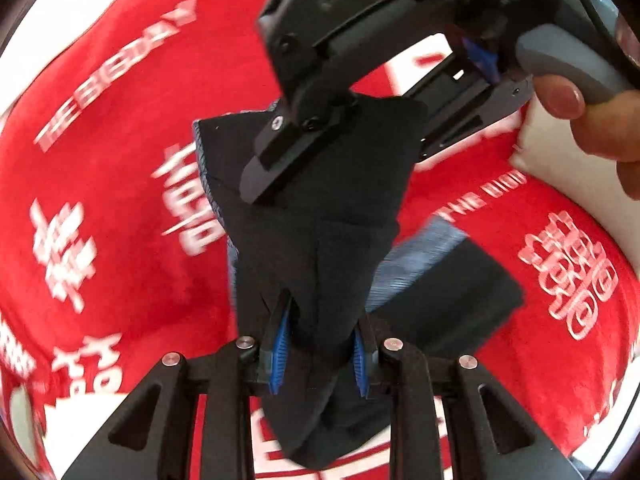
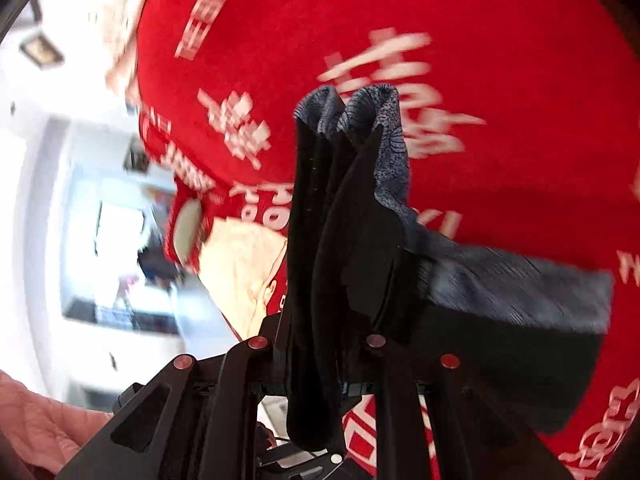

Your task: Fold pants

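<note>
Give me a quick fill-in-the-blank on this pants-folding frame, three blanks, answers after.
1. Both the left gripper and the right gripper are shut on the ___ pants.
2. The cloth under the pants is ___ with white lettering.
3. The pants' grey-blue band shows in ___ views.

Answers: black; red; both

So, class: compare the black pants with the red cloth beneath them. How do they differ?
The pants are plain black with a grey-blue band; the red cloth carries white lettering. The pants hang bunched and lifted, pinched by the left claw and right claw; the red cloth lies spread flat below. Both are fabric.
</note>
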The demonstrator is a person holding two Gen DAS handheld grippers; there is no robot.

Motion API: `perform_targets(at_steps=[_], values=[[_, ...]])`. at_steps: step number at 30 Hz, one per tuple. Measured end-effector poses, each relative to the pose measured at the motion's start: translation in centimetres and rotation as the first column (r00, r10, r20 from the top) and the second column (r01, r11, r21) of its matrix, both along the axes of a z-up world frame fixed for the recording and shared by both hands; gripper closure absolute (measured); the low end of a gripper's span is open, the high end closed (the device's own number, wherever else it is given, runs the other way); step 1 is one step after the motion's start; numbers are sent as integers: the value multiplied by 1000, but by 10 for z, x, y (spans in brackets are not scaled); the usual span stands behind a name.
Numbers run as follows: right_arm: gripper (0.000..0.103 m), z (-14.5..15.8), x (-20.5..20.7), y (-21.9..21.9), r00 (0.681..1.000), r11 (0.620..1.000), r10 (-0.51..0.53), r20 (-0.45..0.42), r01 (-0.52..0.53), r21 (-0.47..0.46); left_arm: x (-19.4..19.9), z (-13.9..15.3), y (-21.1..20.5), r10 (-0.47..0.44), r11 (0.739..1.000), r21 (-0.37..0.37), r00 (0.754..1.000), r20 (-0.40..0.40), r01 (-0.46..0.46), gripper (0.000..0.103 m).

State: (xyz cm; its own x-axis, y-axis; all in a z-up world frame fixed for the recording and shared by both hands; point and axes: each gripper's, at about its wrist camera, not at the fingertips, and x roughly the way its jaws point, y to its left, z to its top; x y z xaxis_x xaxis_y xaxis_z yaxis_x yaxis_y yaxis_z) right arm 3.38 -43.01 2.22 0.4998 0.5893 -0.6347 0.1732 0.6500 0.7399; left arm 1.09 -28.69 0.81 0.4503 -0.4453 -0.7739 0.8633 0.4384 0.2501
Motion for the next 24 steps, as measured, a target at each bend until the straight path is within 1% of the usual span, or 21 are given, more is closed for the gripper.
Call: perform_targets(at_steps=[2,3,6,7,9,11,13,15,16,17,19,22,23,24], values=[[86,-15,-31,-23,998,998,-56,-6,56,28,-19,-15,-15,-48,998,44,999,-2,48,77],[86,-31,-51,-37,996,995,-90,-16,91,40,-29,-25,-24,-69,995,74,998,-11,69,77],[86,-77,-86,-64,983,979,-170,-65,176,101,-47,-63,-41,-99,980,169,995,-32,103,77],[86,-92,-96,-70,979,974,-189,-81,197,111,-53,-78,-48,-111,972,204,993,-35,116,77],[86,-123,-112,-82,968,962,-222,-118,237,135,-64,-98,-57,-122,959,253,992,-33,127,77],[86,-145,-126,-90,961,953,-242,-132,261,156,-72,-109,-62,-128,951,281,992,-20,129,77],[86,-158,-130,-93,959,950,-247,-139,268,159,-79,-117,-67,-136,945,300,991,-3,131,76],[86,-169,-131,-96,961,954,-237,-142,257,153,-83,-121,-69,-133,941,315,991,13,123,75],[86,-171,-133,-101,962,953,-234,-144,256,161,-84,-120,-69,-131,939,322,991,16,119,69],[86,-172,-132,-101,963,953,-232,-141,254,166,-83,-118,-68,-126,941,317,992,-1,120,56],[86,-170,-131,-100,965,960,-225,-135,243,140,-77,-106,-62,-98,952,284,993,-64,112,42],[86,-167,-131,-100,962,962,-230,-145,248,117,-72,-85,-52,-84,962,250,991,-108,109,42],[86,-164,-132,-98,961,963,-232,-148,248,105,-67,-79,-47,-68,968,232,989,-132,98,42],[86,-161,-132,-97,960,965,-235,-153,249,85,-57,-70,-41,-38,976,204,983,-180,75,42]])
